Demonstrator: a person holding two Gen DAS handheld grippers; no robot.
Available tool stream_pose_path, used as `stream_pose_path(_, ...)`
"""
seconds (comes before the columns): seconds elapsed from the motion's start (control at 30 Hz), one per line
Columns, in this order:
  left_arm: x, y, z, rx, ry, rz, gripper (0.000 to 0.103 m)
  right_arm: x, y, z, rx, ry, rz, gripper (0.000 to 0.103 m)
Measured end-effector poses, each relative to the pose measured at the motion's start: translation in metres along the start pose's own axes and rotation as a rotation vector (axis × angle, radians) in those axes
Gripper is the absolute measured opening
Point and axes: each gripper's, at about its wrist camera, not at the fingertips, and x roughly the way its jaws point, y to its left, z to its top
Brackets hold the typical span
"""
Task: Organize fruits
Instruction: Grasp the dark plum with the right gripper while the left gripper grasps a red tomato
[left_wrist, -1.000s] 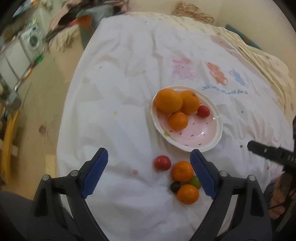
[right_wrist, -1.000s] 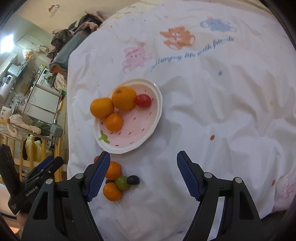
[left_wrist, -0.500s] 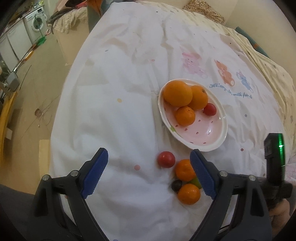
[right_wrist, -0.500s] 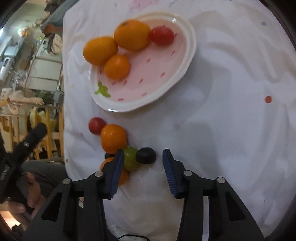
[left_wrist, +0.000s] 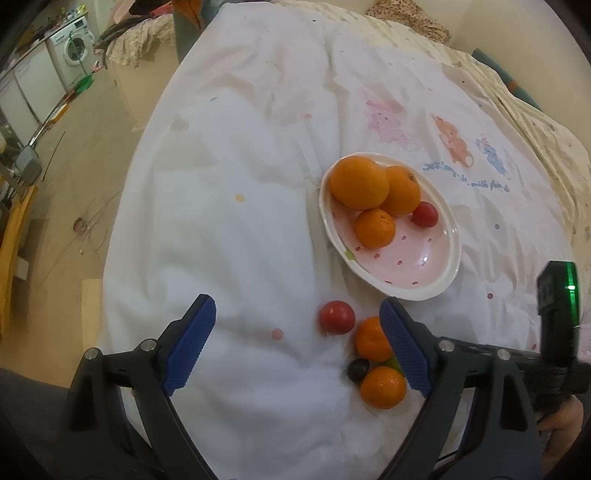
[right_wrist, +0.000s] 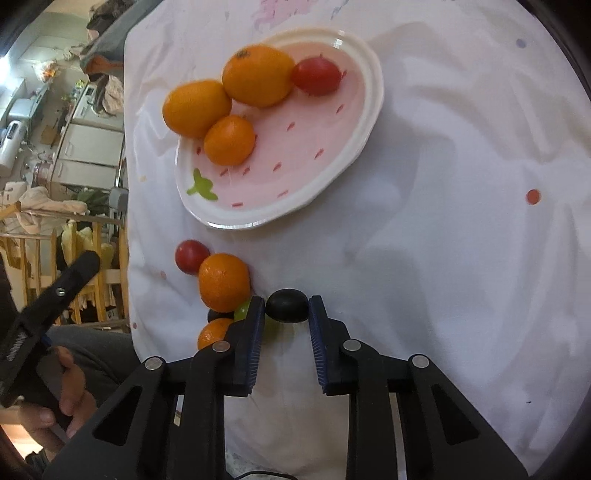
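Note:
A pink oval plate (left_wrist: 424, 266) (right_wrist: 354, 122) on the white cloth holds three oranges (left_wrist: 360, 182) (right_wrist: 255, 75) and a red tomato (left_wrist: 424, 214) (right_wrist: 316, 75). Loose fruit lies near the plate: a red tomato (left_wrist: 336, 317) (right_wrist: 190, 255), two oranges (left_wrist: 371, 338) (left_wrist: 382, 387) (right_wrist: 223, 282), a green fruit (right_wrist: 242, 308) and dark plums (left_wrist: 357, 369). My right gripper (right_wrist: 286, 314) has its jaws narrowed around one dark plum (right_wrist: 287, 305), pads close to both sides. My left gripper (left_wrist: 295, 343) is open wide above the cloth, left of the loose pile.
The white printed cloth (left_wrist: 240, 221) covers a round table. Its edge drops off to the floor on the left, where a washing machine (left_wrist: 74, 51) stands. Wooden railing (right_wrist: 48, 254) and cupboards show beyond the edge in the right wrist view.
My right gripper has come down to the loose fruit and narrowed its jaws around the dark plum. My left gripper has shifted slightly and stays open.

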Motion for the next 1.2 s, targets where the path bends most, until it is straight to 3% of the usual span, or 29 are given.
stream_pose_path(0.27, 0.019, 0.016, -0.002, -0.065, 0.054, 0.040, 0.088, -0.045, -0.008, 0.002, 0.017, -0.142, 0.062, 0.025)
stream_pose_path(0.3, 0.022, 0.016, -0.002, -0.068, 0.063, 0.042, 0.085, -0.048, -0.010, 0.002, 0.023, -0.151, 0.070, 0.025)
stream_pose_path(0.4, 0.036, 0.008, -0.005, -0.045, 0.102, 0.044, 0.061, -0.057, -0.018, 0.002, 0.043, -0.171, 0.078, 0.025)
stream_pose_path(0.57, 0.058, -0.010, -0.006, -0.033, 0.173, -0.018, 0.058, -0.065, -0.027, 0.001, 0.059, -0.190, 0.073, 0.025)
stream_pose_path(0.67, 0.070, -0.018, -0.006, -0.019, 0.209, -0.013, 0.057, -0.070, -0.031, -0.001, 0.064, -0.201, 0.070, 0.025)
stream_pose_path(0.93, 0.085, -0.027, -0.009, -0.037, 0.258, -0.070, 0.037, -0.070, -0.031, -0.001, 0.062, -0.209, 0.058, 0.025)
stream_pose_path(1.0, 0.086, -0.028, -0.010, -0.023, 0.254, -0.065, 0.037, -0.069, -0.029, 0.000, 0.055, -0.210, 0.051, 0.025)
stream_pose_path(1.03, 0.085, -0.028, -0.010, -0.024, 0.254, -0.071, 0.027, -0.068, -0.028, 0.001, 0.052, -0.210, 0.047, 0.025)
stream_pose_path(1.07, 0.085, -0.026, -0.009, -0.034, 0.259, -0.089, 0.025, -0.067, -0.028, 0.001, 0.051, -0.208, 0.043, 0.025)
stream_pose_path(1.2, 0.080, -0.025, -0.009, -0.007, 0.234, -0.068, 0.025, -0.068, -0.026, 0.000, 0.049, -0.213, 0.038, 0.025)
